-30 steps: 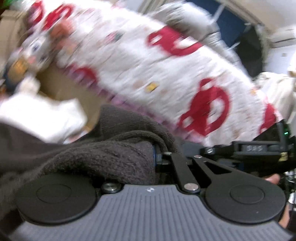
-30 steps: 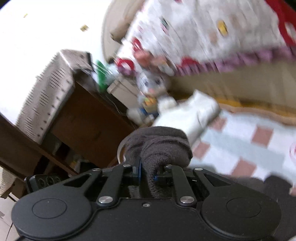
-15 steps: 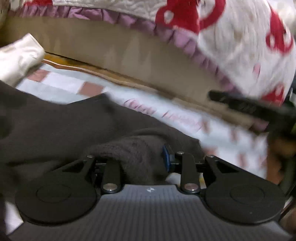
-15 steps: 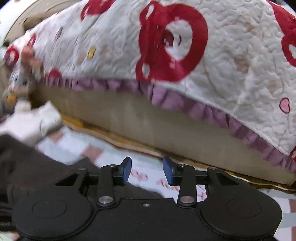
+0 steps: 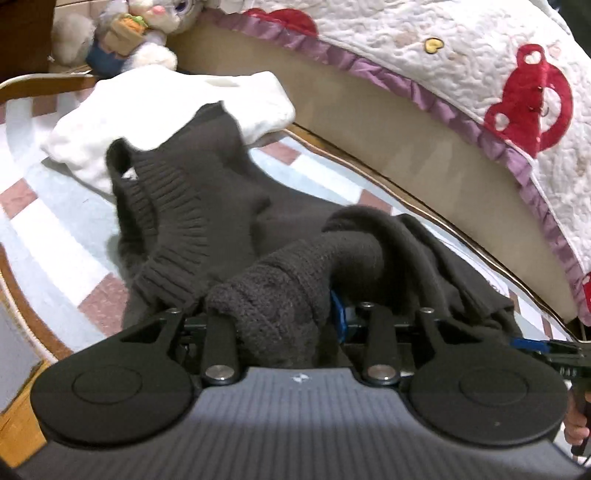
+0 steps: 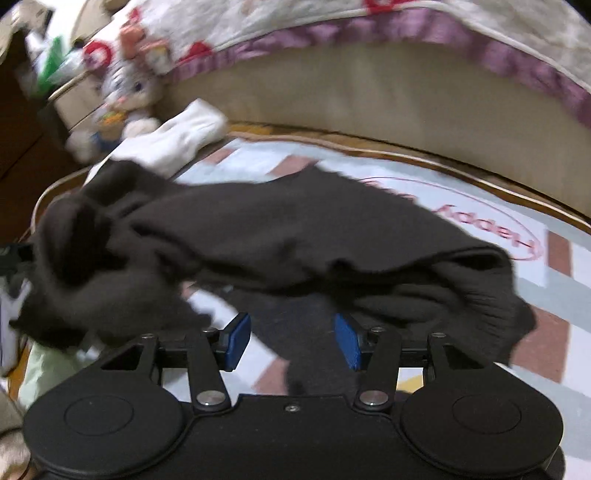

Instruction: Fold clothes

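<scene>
Dark knit sweater (image 5: 221, 192) lies on the checked mat (image 5: 48, 206) beside the bed. Left gripper (image 5: 280, 325) grasps a bunched fold of it. Right gripper (image 6: 291, 341) stands released, its jaws having just opened, pads clear of the fabric.

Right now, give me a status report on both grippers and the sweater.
Left gripper jaws just eased, dark brown knit sweater bunched between. Right gripper just opened, empty above it. Sweater's far edge overlaps folded white garment.

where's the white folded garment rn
In the left wrist view the white folded garment lies upper left on the checked mat, beside the plush rabbit, its near edge under the dark sweater.
</scene>
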`<state>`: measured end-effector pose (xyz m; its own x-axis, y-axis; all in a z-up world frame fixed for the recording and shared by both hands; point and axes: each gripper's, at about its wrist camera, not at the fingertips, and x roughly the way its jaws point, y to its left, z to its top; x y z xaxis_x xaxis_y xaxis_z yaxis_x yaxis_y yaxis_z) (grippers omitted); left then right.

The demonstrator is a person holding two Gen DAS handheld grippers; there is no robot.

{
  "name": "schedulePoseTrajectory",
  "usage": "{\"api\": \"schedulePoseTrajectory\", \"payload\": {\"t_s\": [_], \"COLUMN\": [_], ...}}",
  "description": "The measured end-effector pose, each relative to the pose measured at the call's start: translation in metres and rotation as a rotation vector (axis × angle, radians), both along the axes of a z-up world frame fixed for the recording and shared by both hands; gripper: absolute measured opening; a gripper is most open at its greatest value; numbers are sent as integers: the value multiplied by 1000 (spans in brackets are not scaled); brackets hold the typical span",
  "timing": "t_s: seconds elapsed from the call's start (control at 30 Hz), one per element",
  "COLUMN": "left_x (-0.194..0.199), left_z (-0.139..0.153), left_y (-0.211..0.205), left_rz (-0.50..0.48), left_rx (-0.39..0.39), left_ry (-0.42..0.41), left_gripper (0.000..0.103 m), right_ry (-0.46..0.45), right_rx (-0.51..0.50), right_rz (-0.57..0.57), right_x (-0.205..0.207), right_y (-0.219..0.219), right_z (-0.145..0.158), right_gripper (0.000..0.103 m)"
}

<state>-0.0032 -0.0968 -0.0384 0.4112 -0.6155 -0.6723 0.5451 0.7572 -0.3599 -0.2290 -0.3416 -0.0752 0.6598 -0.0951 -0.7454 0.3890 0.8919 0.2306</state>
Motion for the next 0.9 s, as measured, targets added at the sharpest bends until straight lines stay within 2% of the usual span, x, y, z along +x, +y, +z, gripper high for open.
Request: {"api": "schedulePoseTrajectory", "payload": {"t_s": [0.03, 0.1, 0.2, 0.33, 0.43, 0.5, 0.57, 0.63, 0.67, 0.73, 0.77, 0.87, 0.9], "left_x": [0, -3, -10, -35, -56, -68, -77, -85, -87, -87, -87, -79, -75], "left_z": [1, 2, -3, -5, -4, 0, 4, 10, 11, 15, 19, 31, 36], "left_y": [-1, -1, -3, -16, -30, -35, -38, -39, -39, -38, -35, -19, -12], "left_rz": [-14, -48, -95, -237, -336, -396, -438, -468, -472, -472, -478, -455, -430], "left_rx": [0, -23, -124, -238, -262, -275, -279, -274, -257, -212, -197, -182, -171], "left_ry": [-6, 1, 61, 158, 185, 182, 157, 121, 98, 52, 29, -52, -87], "left_gripper": [26, 11, 10, 10, 10, 10, 10, 10, 10, 14, 18, 44, 49], "right_ry": [4, 19, 16, -75, -139, -165, -163, -143, -149, -157, -139, -111, -90], "right_rx": [-17, -47, -25, 81, 90, 58, 21, 29, 46, 66, 57, 5, -26], "right_rz": [20, 54, 91, 195, 303, 348, 372, 366, 359, 341, 314, 232, 198], "right_x": [6, 14, 23, 26, 25, 24, 25, 29, 30, 30, 30, 24, 22], "right_y": [5, 17, 27, 41, 59, 70, 77, 76, 74, 68, 64, 47, 40], "right_z": [1, 2, 4, 14, 28, 34, 32, 24, 19, 13, 12, 17, 20], "right_gripper": [56, 58, 58, 58, 64, 78, 87, 87, 83, 46, 20, 19, 19]}}
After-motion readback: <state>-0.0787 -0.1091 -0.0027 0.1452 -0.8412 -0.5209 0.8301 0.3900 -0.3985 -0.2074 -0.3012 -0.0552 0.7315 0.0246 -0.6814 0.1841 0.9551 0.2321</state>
